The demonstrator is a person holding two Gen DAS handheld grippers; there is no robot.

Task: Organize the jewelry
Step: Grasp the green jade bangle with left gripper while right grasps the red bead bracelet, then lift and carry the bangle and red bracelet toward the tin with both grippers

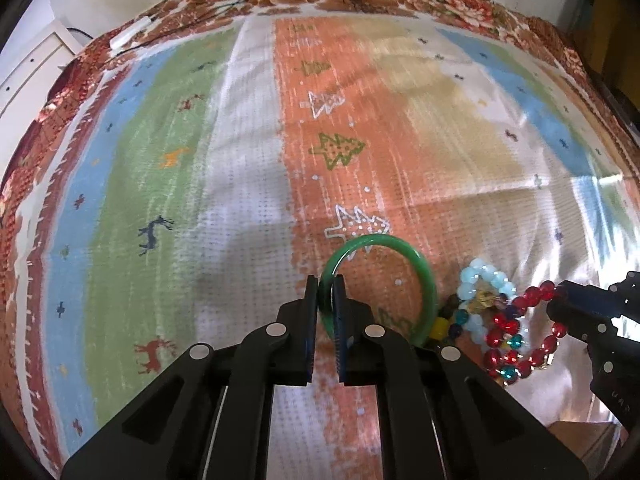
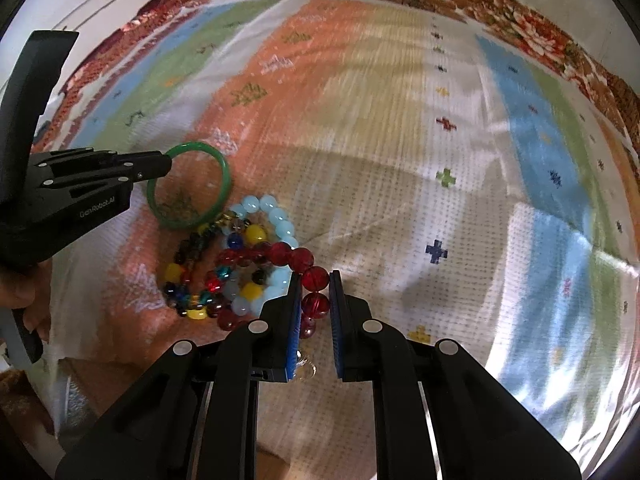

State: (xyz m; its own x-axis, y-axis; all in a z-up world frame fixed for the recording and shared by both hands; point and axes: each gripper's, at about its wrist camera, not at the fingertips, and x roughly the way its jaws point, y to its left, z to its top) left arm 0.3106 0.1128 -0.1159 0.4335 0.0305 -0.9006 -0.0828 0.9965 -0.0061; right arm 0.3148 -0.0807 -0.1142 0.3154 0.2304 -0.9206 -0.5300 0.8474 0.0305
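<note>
So the left tongs (image 1: 327, 294) are nearly closed, clamped on the rim of the green bangle (image 1: 428, 300), with just the thin band between the blue pads. The bangle stands out ahead of the tips and a bit to their right, its lower edge down by the bead pile.

The right tongs (image 2: 315, 292) are pinched on the red bead bracelet (image 2: 280, 254); a couple of the red beads sit right between the pads, so the gap is only one bead wide. The rest of that strand curves off to the left of the tips, into the heap with a pale blue bead bracelet (image 2: 276, 216) and a multicolor bead bracelet (image 2: 196, 312). All of it sits on a striped patterned cloth (image 2: 400, 160). Background's pretty motion-blurred.
</note>
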